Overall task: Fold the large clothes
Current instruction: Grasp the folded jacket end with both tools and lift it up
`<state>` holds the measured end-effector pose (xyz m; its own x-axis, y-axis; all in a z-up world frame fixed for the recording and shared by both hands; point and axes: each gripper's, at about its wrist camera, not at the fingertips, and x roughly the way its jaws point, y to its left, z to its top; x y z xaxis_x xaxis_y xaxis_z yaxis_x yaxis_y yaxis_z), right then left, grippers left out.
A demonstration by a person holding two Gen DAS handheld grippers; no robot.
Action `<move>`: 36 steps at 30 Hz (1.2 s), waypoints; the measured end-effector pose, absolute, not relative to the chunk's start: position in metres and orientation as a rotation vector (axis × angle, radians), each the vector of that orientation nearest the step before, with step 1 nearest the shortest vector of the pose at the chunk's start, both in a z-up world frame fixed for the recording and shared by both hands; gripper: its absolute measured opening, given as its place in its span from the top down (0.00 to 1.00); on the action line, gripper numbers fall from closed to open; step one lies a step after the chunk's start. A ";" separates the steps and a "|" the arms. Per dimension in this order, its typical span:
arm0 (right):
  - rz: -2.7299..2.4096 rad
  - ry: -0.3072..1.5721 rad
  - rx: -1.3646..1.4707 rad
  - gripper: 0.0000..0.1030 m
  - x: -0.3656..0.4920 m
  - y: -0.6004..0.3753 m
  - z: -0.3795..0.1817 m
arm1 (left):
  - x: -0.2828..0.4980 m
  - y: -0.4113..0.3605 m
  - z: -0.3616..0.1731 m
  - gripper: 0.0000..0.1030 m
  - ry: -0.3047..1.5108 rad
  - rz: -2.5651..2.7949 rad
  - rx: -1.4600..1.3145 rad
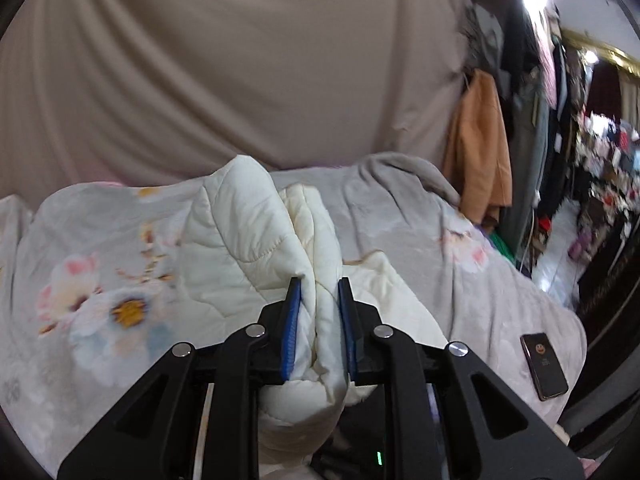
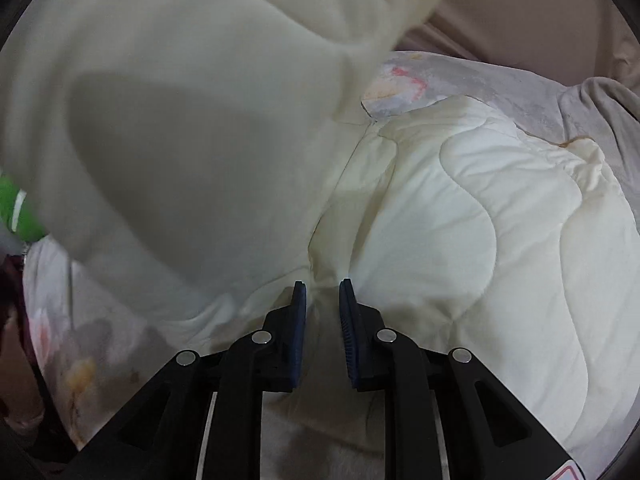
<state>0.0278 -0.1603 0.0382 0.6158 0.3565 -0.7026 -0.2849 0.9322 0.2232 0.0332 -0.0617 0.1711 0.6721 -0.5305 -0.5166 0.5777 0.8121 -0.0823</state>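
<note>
Cream quilted coat (image 1: pixel 240 240) spread on floral bedspread (image 1: pixel 100 280), one part raised. Left gripper (image 1: pixel 319 288) clamps bunched fold; right gripper (image 2: pixel 322 288) pinches seam ridge. Judgement: carry lifted part across evenly, keep both grips taut. Phone (image 1: pixel 544 366) lies near bed edge; avoid it.

A bedroom in a home: a bed (image 1: pixel 460 264) with a floral sheet fills the middle, a beige drape (image 1: pixel 224 64) hangs at twelve o'clock, clothes (image 1: pixel 480 152) hang at two o'clock, and a phone (image 1: pixel 544 366) lies at four o'clock.
</note>
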 end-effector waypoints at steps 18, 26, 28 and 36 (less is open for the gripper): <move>0.133 0.709 0.551 0.58 -0.081 -0.347 0.052 | 0.044 -0.207 0.044 0.74 0.693 -0.610 0.343; 0.238 0.544 0.533 0.23 -0.068 -0.355 0.110 | -0.001 -0.108 0.127 0.25 0.519 -0.622 0.192; 0.286 0.551 0.540 0.18 -0.050 -0.348 0.117 | -0.004 -0.081 0.129 0.24 0.535 -0.578 0.171; 0.436 0.765 0.616 0.16 0.029 -0.296 0.099 | 0.004 -0.031 0.050 0.24 0.741 -0.395 0.224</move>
<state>0.0289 -0.2964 0.0992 0.6484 0.5703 -0.5043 -0.1429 0.7418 0.6552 0.0040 -0.0310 0.0501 0.6689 -0.2693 -0.6928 0.4252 0.9031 0.0595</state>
